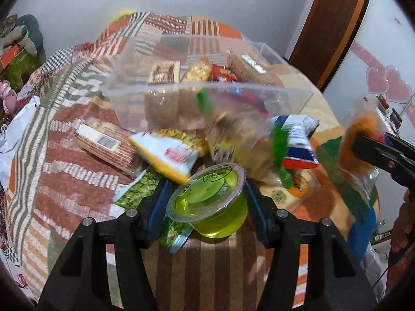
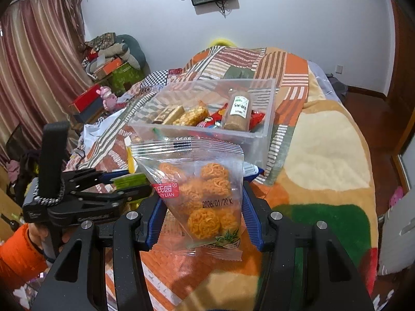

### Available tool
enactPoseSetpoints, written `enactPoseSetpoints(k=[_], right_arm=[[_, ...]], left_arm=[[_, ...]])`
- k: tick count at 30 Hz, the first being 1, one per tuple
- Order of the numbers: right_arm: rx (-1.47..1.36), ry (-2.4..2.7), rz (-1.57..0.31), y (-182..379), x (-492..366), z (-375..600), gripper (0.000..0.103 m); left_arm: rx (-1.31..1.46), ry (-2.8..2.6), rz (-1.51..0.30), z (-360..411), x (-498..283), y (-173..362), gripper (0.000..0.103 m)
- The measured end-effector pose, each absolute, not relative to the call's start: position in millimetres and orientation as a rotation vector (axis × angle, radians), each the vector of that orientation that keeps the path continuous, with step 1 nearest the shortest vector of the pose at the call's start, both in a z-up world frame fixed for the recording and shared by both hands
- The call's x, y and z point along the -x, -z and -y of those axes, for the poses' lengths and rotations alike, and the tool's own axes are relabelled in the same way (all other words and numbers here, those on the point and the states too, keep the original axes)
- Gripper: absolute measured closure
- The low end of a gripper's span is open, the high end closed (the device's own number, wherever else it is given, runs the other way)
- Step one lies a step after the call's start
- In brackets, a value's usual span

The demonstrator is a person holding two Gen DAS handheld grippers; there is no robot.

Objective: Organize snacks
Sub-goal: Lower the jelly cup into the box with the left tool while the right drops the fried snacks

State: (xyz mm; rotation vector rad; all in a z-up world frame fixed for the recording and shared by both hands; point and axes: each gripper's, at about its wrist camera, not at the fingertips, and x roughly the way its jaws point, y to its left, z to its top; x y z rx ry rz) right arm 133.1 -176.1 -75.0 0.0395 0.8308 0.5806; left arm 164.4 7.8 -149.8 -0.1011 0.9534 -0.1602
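The left gripper [image 1: 207, 202] pinches a green jelly cup [image 1: 207, 199] low over the snack pile; its smooth, rounded wall could slip free. The right gripper [image 2: 205, 207] pinches a bag of orange noodle balls [image 2: 199, 194] before the clear bin [image 2: 269, 119]. Only the right view shows the bag's label; only the left, the loose packets.
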Motion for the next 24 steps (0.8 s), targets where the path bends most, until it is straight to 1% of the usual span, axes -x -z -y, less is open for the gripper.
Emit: enactPoseSetpoints(k=[7, 14, 24], right_arm=[[-0.056, -0.567, -0.787, 61.5, -142.3, 176.5, 0.053], [-0.064, -0.561, -0.742, 47.9, -161.3, 168.8, 0.053], [-0.059, -0.558, -0.705, 38.4, -199.2, 143.9, 0.053]], left_arm=[[0.096, 0.155, -0.859, -14.7, -150.7, 110.9, 0.045], [0.098, 0.14, -0.774, -24.4, -162.8, 78.9, 0.045], [0.107, 0.088, -0.715, -43.3, -202.6, 60.9, 0.045]])
